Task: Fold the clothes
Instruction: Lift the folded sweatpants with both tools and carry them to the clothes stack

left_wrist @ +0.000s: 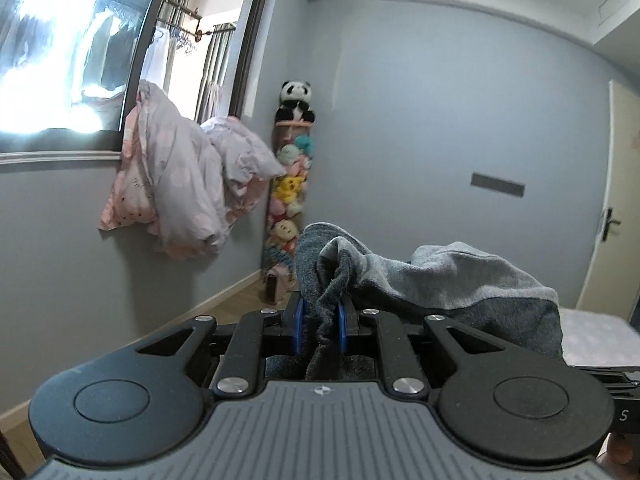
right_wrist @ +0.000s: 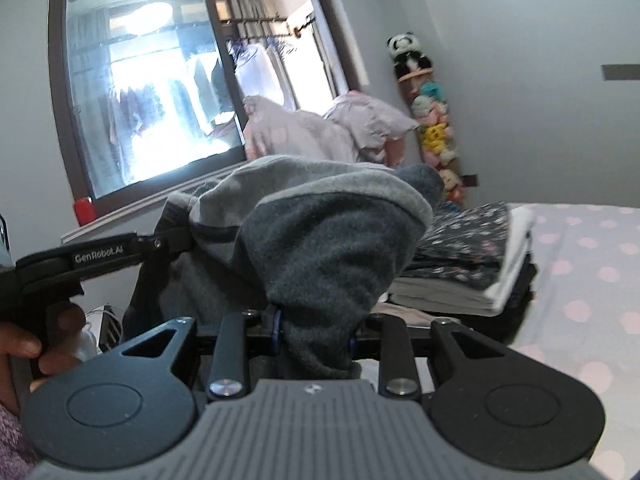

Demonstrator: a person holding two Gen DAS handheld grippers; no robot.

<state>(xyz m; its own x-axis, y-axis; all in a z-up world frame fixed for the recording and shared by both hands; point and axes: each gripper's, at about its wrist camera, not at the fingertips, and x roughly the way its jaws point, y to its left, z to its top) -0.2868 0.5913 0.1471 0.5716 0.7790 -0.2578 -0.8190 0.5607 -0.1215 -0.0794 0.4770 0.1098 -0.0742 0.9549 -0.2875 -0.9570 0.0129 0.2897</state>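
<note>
1. Grey garment: you hold it up in the air, strung between both tongs, above the bed.
2. Your left gripper is clenched on a bunched edge; your right gripper grips a thicker wad.
3. Its long axis runs from one gripper to the other, and neither is nearer.
4. Beyond lie the folded stack, the dotted bed, then the window and the quilt.

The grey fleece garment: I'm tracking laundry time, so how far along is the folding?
Done: a stack of folded clothes sits on the polka-dot bed. In hand: the grey fleece garment is held up, bunched, by the left gripper and the right gripper. Left: folding it and adding it to the stack.
</note>
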